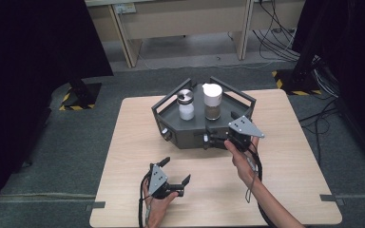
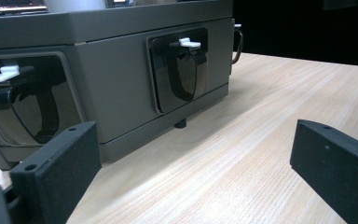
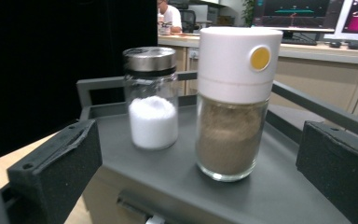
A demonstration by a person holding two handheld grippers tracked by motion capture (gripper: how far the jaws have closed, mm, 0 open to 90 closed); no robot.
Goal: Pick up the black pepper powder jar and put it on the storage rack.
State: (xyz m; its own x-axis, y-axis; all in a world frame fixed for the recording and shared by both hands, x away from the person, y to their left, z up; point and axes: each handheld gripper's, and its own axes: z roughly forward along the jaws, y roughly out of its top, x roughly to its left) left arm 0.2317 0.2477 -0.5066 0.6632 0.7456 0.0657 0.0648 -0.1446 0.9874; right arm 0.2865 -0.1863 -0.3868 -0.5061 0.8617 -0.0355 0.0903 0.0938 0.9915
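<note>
1. Table [image 1: 294,190]: pale wood top on grey carpet, the person's forearms coming in from its near edge.
2. Rack [image 1: 190,133]: dark grey, angular, railed round the top, standing on the far half of the table. In the left gripper view its front face [image 2: 116,88] carries two glossy black recessed panels, each with a small white latch [image 2: 189,43].
3. Spice jar [image 1: 213,101]: tallest thing on the rack, white cap with a yellow dot [image 3: 260,58], brown powder inside, upright, right of the salt jar.
4. Salt jar [image 1: 186,104]: shorter, clear glass, metal lid, about half full of white grains [image 3: 154,122], upright, just beside the spice jar but apart from it.
5. Right gripper [image 1: 218,138]: at the rack's front right corner, jaws spread wide, nothing between them; its own view looks across the rack top at both jars.
6. Left gripper [image 1: 176,172]: low over bare table, well short of the rack, jaws wide apart and empty.
</note>
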